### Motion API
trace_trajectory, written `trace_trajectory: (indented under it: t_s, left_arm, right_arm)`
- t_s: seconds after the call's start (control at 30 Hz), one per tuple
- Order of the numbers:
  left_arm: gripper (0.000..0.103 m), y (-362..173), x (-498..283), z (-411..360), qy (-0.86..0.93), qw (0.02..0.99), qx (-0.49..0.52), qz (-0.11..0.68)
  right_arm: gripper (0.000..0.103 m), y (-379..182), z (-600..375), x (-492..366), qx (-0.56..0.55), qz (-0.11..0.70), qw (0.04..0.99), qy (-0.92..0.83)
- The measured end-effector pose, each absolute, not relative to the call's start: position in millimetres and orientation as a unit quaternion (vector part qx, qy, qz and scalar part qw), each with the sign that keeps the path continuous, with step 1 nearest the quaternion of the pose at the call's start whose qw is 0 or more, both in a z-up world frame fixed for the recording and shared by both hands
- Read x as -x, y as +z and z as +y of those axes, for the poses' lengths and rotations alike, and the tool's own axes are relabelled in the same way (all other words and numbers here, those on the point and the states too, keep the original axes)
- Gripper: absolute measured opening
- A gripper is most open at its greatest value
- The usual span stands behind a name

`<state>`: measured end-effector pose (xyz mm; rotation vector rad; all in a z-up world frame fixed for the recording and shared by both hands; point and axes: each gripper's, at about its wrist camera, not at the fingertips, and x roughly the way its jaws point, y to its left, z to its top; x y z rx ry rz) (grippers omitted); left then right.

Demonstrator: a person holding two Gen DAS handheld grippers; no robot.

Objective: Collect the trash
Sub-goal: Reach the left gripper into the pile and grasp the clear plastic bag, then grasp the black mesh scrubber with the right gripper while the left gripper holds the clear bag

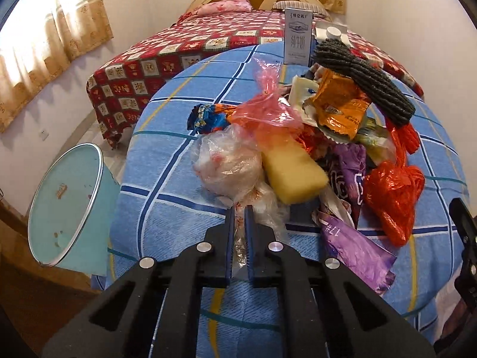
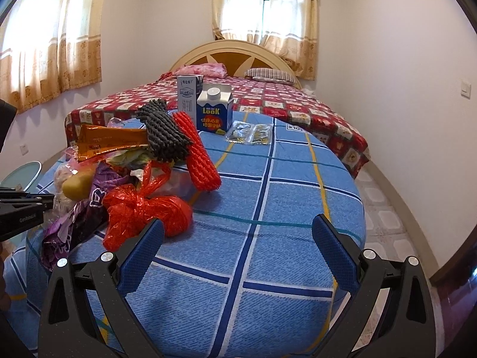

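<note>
A heap of trash lies on the blue checked tablecloth: a clear plastic bag, a yellow sponge, a pink bag, an orange wrapper, a purple wrapper and a red plastic bag. My left gripper is shut on the near tail of the clear plastic bag, which shows crumpled between the blue pads. My right gripper stands open over bare cloth, its left finger beside the red plastic bag. Nothing is between its fingers.
A teal waste bin stands on the floor left of the table. At the table's far side are a tall milk carton, a LOOK carton, clear sachets, a grey net roll and a red one. A bed lies behind.
</note>
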<state>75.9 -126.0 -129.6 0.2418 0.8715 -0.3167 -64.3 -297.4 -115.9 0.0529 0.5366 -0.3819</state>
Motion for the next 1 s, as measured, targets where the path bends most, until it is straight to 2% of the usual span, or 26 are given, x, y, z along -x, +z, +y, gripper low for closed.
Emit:
trace_trajectory:
  t_s: [0.37,0.47,0.53,1.0]
  left_arm:
    - [0.003,-84,-69,-99,-0.157,0.907,-0.120,0.372]
    - [0.003,-84,-73,-97,-0.145,0.910,-0.128,0.366]
    - [0.003,-85,-75,-93,-0.138,0.910,-0.126,0.369]
    - [0.003,-50,-66,-76,-0.116,0.935,-0.138,0.305]
  right_arm:
    - [0.097,-102,-308,59,-0.039,0.247,0.950,-0.189]
    - [0.091,-96,-305,52,-0.034,0.240,0.953,-0.183]
    - [0.082,-95,-304,45,-0.031,0.242,0.954,-0.176]
    - [0.076,-81,-287,-25,0.001,0.272,0.953,-0.129]
